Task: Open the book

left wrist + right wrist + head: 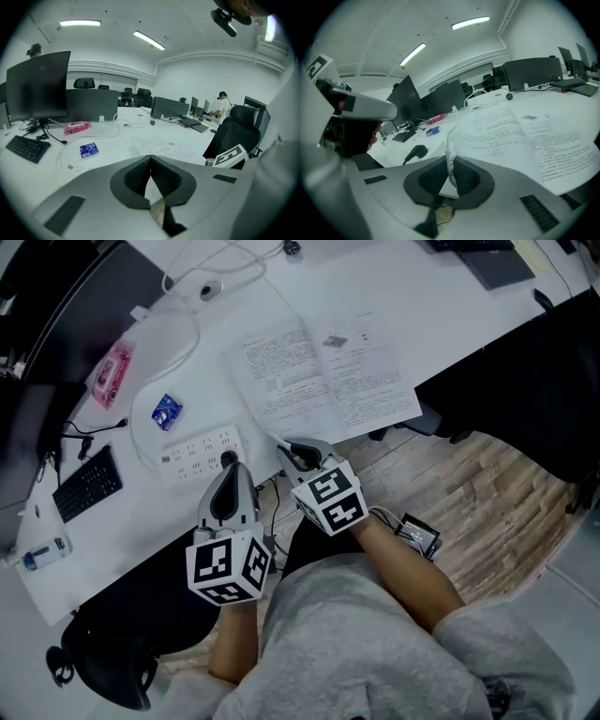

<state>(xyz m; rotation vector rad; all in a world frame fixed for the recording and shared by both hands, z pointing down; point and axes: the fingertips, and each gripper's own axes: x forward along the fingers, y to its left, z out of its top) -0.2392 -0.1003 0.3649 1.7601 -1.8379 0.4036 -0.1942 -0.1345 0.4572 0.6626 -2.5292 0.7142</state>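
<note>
Within the right claw (450, 161), near page edge of the open book (525, 136).

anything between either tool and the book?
Nothing visible. The right tool is shut on the curled page edge of the open book. The left tool is shut and empty; only bare table lies between it and the book, with the power strip off to its left.

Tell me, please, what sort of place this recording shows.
Most likely an open-plan office: rows of dark flat computer monitors stand on long white desks, with black high-backed office chairs and a black computer keyboard.
</note>
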